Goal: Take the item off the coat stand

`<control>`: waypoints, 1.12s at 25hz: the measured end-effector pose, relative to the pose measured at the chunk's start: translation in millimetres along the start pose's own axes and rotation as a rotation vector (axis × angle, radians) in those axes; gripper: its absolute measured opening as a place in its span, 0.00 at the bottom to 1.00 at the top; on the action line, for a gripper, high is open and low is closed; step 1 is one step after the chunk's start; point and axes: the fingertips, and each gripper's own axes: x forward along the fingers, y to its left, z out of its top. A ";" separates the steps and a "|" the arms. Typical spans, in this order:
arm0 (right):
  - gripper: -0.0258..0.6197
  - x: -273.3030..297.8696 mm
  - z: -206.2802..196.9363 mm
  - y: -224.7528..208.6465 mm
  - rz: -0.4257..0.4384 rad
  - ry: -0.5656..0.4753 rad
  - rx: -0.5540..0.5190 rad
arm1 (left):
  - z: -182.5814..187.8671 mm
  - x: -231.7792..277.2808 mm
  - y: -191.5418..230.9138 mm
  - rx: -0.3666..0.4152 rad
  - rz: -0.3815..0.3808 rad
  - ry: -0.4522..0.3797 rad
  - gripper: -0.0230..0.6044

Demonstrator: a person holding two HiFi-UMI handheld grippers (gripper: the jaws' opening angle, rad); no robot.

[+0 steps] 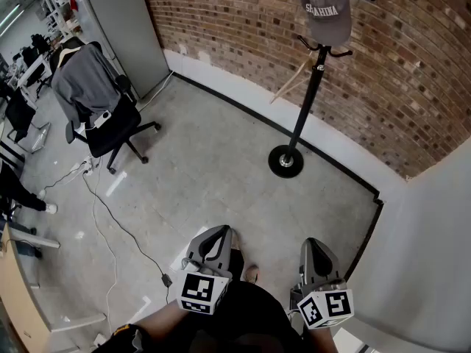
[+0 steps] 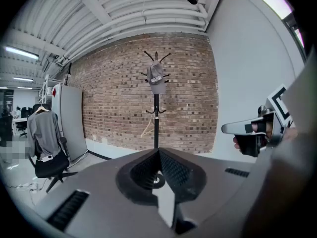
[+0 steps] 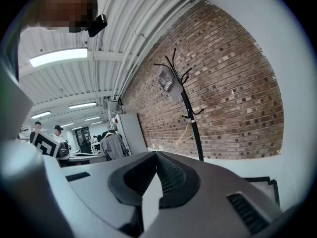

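A black coat stand point(image 1: 307, 94) rises from its round base by the brick wall, with a grey cap point(image 1: 327, 9) hung on its top hooks. In the left gripper view the cap point(image 2: 157, 83) sits straight ahead on the stand point(image 2: 156, 128). The right gripper view has the cap point(image 3: 167, 82) and stand point(image 3: 190, 118) up and to the right. My left gripper point(image 1: 219, 234) and right gripper point(image 1: 313, 245) are low, close to my body and far from the stand. Both are shut with nothing between the jaws, which meet at the tip in each gripper view point(image 2: 158, 151) point(image 3: 156, 155).
A wooden hanger point(image 1: 291, 83) leans on the wall beside the stand. An office chair draped with a grey garment point(image 1: 92, 98) stands at the left, a grey cabinet point(image 1: 125, 28) behind it. Cables point(image 1: 110, 230) trail over the floor. A white wall point(image 1: 430, 256) closes the right side.
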 end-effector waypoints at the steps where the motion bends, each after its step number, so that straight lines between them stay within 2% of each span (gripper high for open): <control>1: 0.06 4.7 -0.3 -2.5 -0.005 0.003 -0.002 | -0.3 7.0 1.6 -0.001 -0.007 0.000 0.08; 9: 0.06 64.0 9.2 -24.4 -0.055 0.043 -0.024 | 18.9 75.3 28.5 -0.001 -0.065 -0.017 0.08; 18: 0.06 182.3 76.0 -29.9 -0.065 0.019 -0.050 | 83.1 153.3 110.5 -0.021 -0.065 -0.092 0.08; 24: 0.06 238.0 118.8 -44.2 -0.037 -0.048 -0.044 | 105.9 191.0 150.0 -0.017 -0.054 -0.119 0.08; 28: 0.06 272.4 130.2 -67.0 0.015 -0.056 -0.020 | 109.5 221.2 164.1 -0.038 -0.012 -0.107 0.08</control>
